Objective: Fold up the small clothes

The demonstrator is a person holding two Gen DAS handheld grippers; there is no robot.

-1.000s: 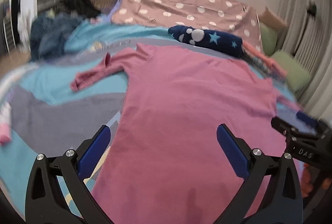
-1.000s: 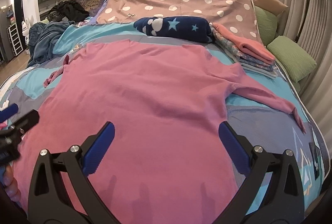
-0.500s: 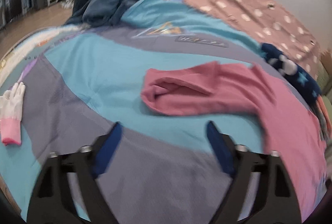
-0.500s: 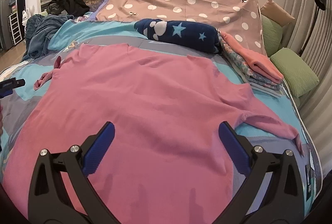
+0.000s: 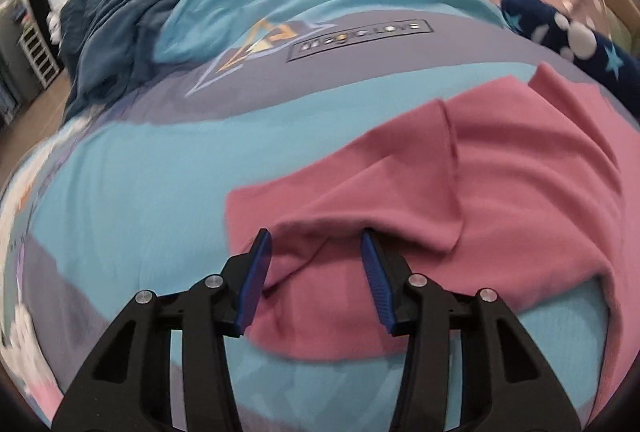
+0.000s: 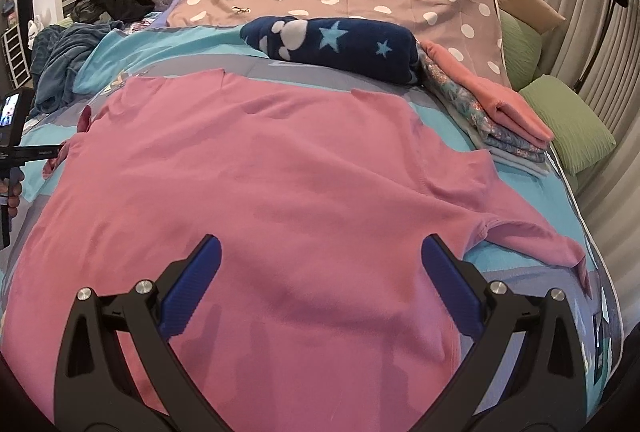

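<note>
Left gripper (image 5: pixel 316 252) has closed in on the sleeve (image 5: pixel 360 191), jaws half-open straddling it; right gripper (image 6: pixel 320 272) released; pinch cuff fully before folding inward

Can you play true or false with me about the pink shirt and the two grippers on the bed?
1. The left gripper has a pink sleeve between its fingers. True.
2. The right gripper is squeezing the pink shirt. False: it is open, above the shirt.
3. The pink shirt is folded into a small square. False: it lies spread flat on the bed.
4. A dark blue blanket with stars lies beyond the shirt. True.
</note>
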